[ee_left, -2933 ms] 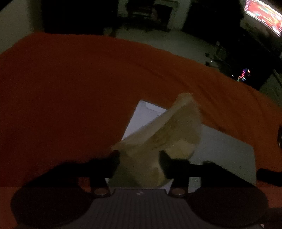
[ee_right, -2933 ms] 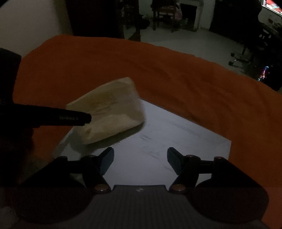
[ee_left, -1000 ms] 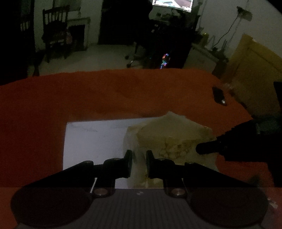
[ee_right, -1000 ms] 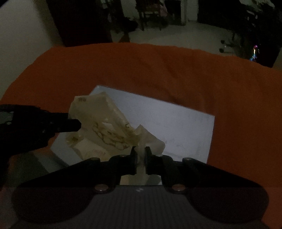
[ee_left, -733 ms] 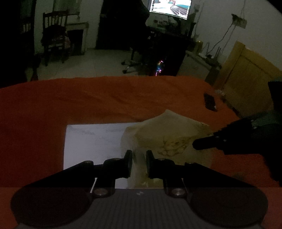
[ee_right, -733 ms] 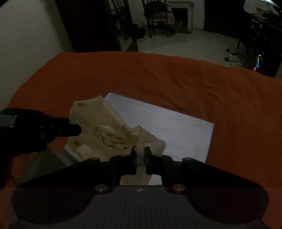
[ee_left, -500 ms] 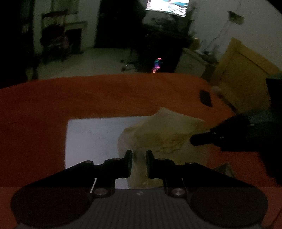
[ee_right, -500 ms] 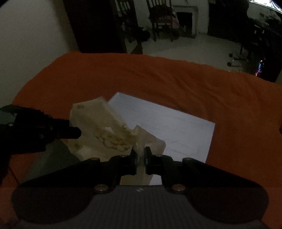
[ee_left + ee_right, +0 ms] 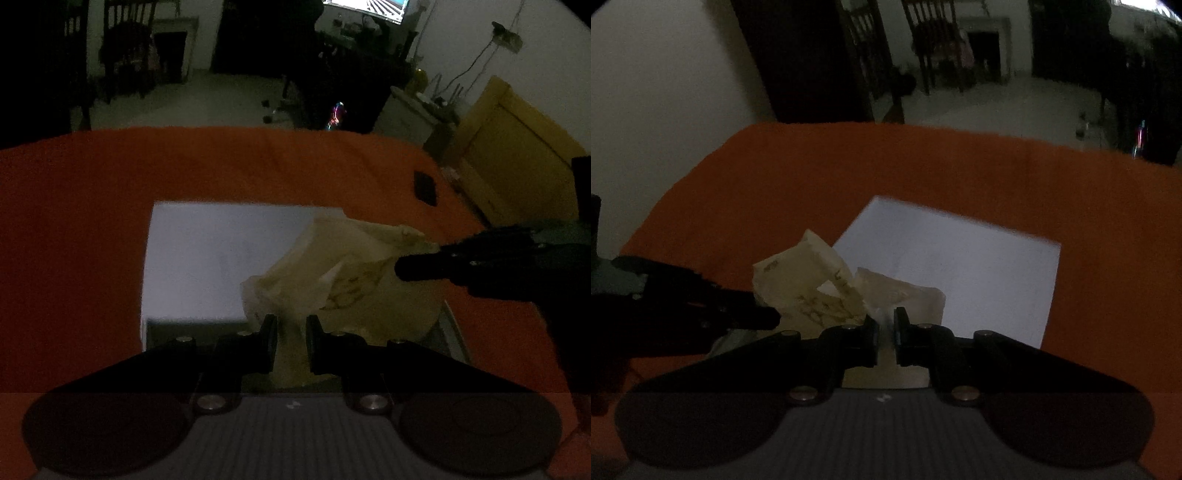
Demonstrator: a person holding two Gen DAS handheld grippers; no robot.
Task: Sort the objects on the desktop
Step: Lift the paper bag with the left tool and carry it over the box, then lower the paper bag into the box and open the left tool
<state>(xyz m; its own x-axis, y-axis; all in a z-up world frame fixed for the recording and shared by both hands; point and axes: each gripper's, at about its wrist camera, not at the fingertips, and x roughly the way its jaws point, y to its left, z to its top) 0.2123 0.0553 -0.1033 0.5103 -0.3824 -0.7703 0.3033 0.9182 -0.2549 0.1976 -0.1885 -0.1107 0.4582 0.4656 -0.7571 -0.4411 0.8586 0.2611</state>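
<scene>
A crumpled yellowish plastic bag [image 9: 343, 273] with dark printing is held up between both grippers above a white sheet of paper [image 9: 214, 258] on the orange cloth. My left gripper [image 9: 291, 326] is shut on one end of the bag. My right gripper [image 9: 885, 325] is shut on the other end of the bag [image 9: 812, 288]. The right gripper shows in the left wrist view [image 9: 424, 267] at the bag's right side, and the left gripper shows in the right wrist view [image 9: 753, 317] at the bag's left side. The paper [image 9: 979, 273] lies flat below.
The orange cloth [image 9: 74, 221] covers the whole surface. A small dark phone-like object [image 9: 424, 188] lies near its far right edge. A yellow wooden piece of furniture [image 9: 517, 155] stands beyond it. Chairs [image 9: 938, 40] and a lit screen [image 9: 369, 7] are in the dim room behind.
Both grippers stay shut on the bag and have lifted it and drawn it toward the paper's near edge; the bag folds and sags more between them.
</scene>
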